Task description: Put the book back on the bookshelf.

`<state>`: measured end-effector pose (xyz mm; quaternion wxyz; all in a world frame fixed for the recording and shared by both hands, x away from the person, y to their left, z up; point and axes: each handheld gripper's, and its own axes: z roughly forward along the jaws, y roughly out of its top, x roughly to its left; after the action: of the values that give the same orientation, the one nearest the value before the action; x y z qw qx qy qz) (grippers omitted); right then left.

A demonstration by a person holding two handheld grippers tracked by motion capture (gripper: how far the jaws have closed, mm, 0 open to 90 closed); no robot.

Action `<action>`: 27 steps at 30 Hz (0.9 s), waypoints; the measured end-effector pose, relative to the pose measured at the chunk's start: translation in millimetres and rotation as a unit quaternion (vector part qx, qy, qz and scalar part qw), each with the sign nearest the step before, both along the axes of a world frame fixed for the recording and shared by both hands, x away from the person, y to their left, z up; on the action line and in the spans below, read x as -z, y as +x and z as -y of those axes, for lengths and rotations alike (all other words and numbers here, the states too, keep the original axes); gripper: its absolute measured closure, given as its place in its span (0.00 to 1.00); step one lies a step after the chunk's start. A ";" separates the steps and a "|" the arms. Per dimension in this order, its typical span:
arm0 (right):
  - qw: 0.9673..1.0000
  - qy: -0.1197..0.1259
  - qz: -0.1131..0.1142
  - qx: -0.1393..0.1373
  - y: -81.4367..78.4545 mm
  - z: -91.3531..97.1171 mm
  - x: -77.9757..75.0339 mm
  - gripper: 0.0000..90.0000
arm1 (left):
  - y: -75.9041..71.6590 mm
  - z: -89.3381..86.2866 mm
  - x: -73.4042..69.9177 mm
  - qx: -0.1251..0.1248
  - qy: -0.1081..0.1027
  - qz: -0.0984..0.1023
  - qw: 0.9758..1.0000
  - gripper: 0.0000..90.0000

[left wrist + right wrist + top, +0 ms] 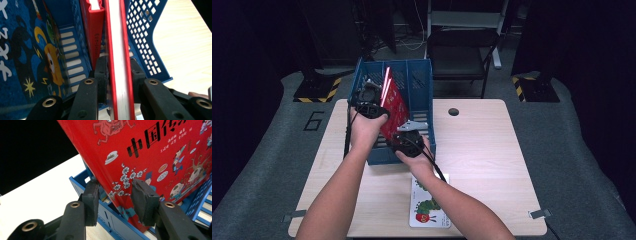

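Wood table (492, 150): both grippers clamp red book (394, 107) edges inside crowded blue crate (422, 85).

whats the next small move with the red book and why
Probably ease the red book further down into the blue bin. The left claw pinches its edge, the right claw straddles its lower corner, and it is tilted, standing well above the bin's rim beside another red book.

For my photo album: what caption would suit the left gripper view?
Black fingers pinch a red hardcover book standing on edge in a blue plastic crate.
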<state>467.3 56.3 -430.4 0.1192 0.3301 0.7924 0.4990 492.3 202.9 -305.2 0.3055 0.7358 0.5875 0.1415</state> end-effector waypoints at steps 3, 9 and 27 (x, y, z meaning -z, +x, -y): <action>1.000 -0.001 0.002 -0.002 0.2 0.1 -0.3 0.64 | -3.4 -2.5 0.3 0.009 -0.002 0.005 1.000 0.83; 1.000 -0.002 0.002 -0.001 -0.2 0.2 -0.6 0.64 | -12.1 -5.9 1.0 0.019 -0.010 0.013 1.000 0.82; 1.000 0.011 -0.003 0.022 4.9 7.5 -0.3 0.68 | -31.5 -10.7 3.1 0.037 -0.029 0.042 0.998 0.86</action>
<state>472.3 48.8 -430.1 0.1240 0.3505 0.7795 0.5041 460.8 213.5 -308.2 0.3563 0.7415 0.5500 0.1440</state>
